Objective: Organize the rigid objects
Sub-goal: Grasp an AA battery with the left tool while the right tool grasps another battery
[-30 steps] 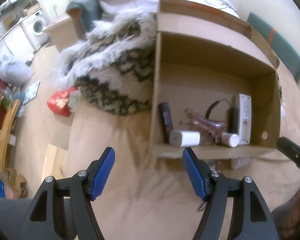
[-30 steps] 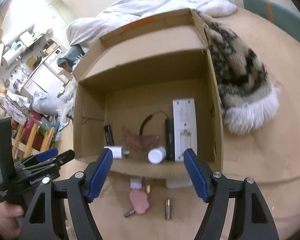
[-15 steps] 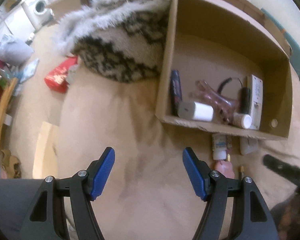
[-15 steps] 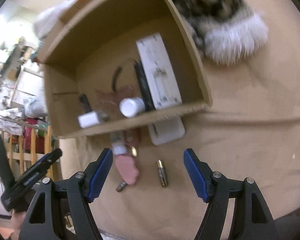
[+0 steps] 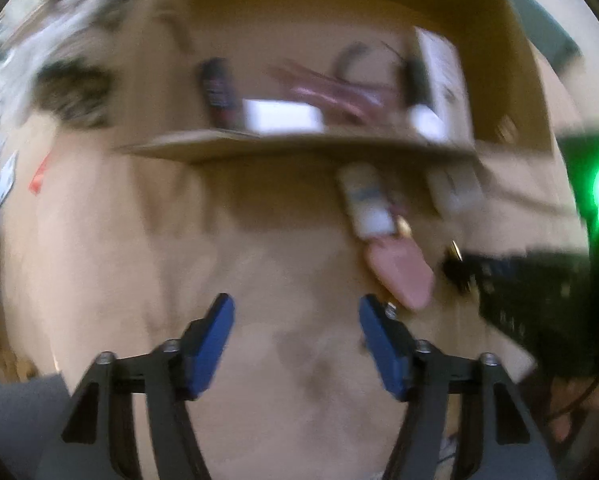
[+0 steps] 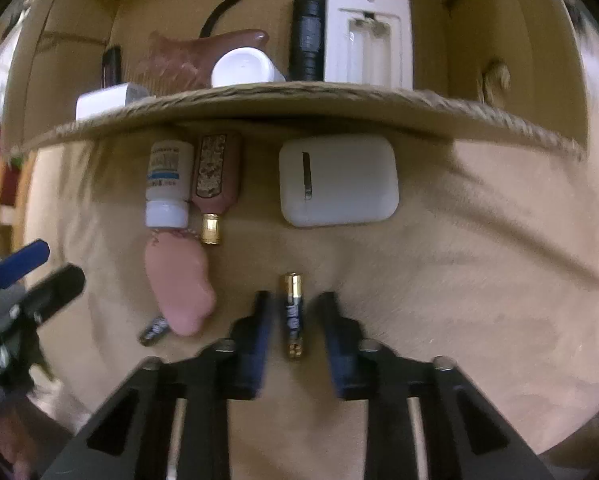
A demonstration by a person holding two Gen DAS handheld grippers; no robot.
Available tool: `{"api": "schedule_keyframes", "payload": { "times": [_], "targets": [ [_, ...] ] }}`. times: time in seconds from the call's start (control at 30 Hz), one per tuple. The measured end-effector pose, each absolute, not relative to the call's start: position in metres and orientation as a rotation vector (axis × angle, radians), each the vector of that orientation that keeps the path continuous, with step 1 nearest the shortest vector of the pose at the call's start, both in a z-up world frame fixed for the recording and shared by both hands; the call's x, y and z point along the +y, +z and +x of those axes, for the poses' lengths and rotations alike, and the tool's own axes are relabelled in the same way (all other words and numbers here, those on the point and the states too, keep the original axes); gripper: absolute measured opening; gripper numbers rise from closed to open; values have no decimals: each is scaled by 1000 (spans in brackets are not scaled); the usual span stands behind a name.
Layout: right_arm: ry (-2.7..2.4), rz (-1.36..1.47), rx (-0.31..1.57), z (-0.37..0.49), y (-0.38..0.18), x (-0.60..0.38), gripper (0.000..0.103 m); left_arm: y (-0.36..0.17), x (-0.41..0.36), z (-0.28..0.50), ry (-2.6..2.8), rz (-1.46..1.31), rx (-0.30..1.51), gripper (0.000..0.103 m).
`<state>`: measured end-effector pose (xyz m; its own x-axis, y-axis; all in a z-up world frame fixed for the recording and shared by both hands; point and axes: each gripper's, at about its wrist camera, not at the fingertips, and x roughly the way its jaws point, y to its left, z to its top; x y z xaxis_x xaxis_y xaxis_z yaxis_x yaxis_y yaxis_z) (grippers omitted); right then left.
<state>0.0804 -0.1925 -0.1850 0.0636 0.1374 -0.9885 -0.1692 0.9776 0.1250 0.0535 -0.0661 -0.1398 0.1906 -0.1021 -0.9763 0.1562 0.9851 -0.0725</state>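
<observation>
A small battery (image 6: 293, 312) lies on the beige bedding, and my right gripper (image 6: 293, 300) has its jaws drawn in tight on either side of it, pointing down. A second battery (image 6: 153, 330) lies under a pink soft piece (image 6: 179, 284). A white bottle (image 6: 167, 184), a pink bottle with a gold cap (image 6: 215, 176) and a white earbud case (image 6: 337, 180) rest against the cardboard box (image 6: 299, 100). My left gripper (image 5: 295, 320) hovers over bare bedding, its jaws closing with nothing between them. The pink piece (image 5: 399, 272) lies just to its right.
Inside the box lie a white remote (image 6: 367, 20), a black flashlight (image 6: 307, 28), a white-capped bottle (image 6: 243, 68), a white charger (image 6: 107, 100) and a pink comb. A furry patterned blanket (image 5: 71, 88) lies left of the box.
Both grippers dropped toward the bedding in front of the box. The right jaws went from wide open to closed around the battery. The left jaws narrowed a little.
</observation>
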Motion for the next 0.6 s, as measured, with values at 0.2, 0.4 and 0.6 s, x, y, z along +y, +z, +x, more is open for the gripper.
{"api": "schedule_keyframes", "payload": {
  "times": [0.2,0.4,0.6],
  "targets": [
    [247,52,1461,80,-174,-198,11,-163,-112,44,-390,182,1458,43],
    [247,98,1435,79,-166,-205,11,-169,-122,46,-393,241,1429,33],
    [255,101,1431,78,-162,-203,11,-172,-120,50,-406,247,1429,9]
  ]
}}
